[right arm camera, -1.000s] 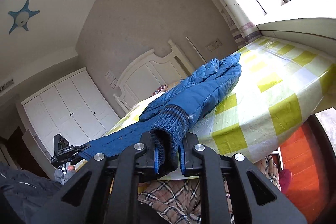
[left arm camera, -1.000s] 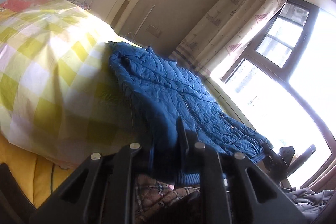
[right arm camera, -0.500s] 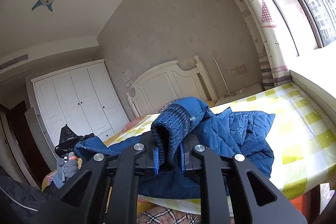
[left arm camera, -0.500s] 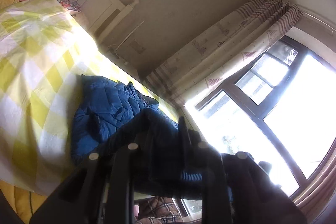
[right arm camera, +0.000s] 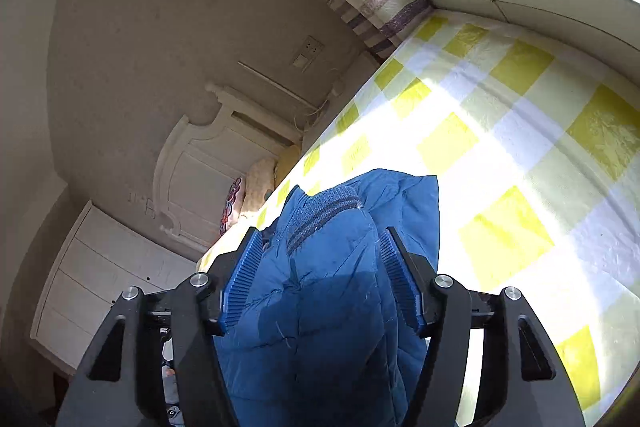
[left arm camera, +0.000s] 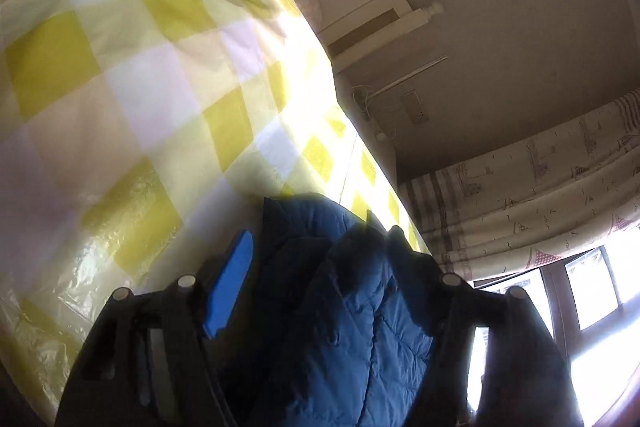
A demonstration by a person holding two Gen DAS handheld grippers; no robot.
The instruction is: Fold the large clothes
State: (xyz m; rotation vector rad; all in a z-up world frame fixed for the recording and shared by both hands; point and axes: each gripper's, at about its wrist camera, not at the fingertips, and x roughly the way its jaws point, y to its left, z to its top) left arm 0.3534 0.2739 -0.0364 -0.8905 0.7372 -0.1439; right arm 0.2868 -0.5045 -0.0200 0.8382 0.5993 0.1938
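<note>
A blue quilted jacket lies on the yellow-and-white checked bedcover. In the left wrist view my left gripper stands open, its jaws wide apart, with the jacket's fabric bunched between them; the right finger is in shadow. In the right wrist view my right gripper is also open, its blue ribbed pads spread on either side of the jacket. The jacket's knitted cuff lies loose between the fingertips, over the bedcover.
A white headboard and pillows are at the bed's far end. A white wardrobe stands at left. Patterned curtains and a bright window line the bed's far side. A wall socket is on the beige wall.
Both grippers have carried the jacket's end forward over the bed and lowered it. Both have opened: the cuff that my right gripper pinched now lies free between its pads.
</note>
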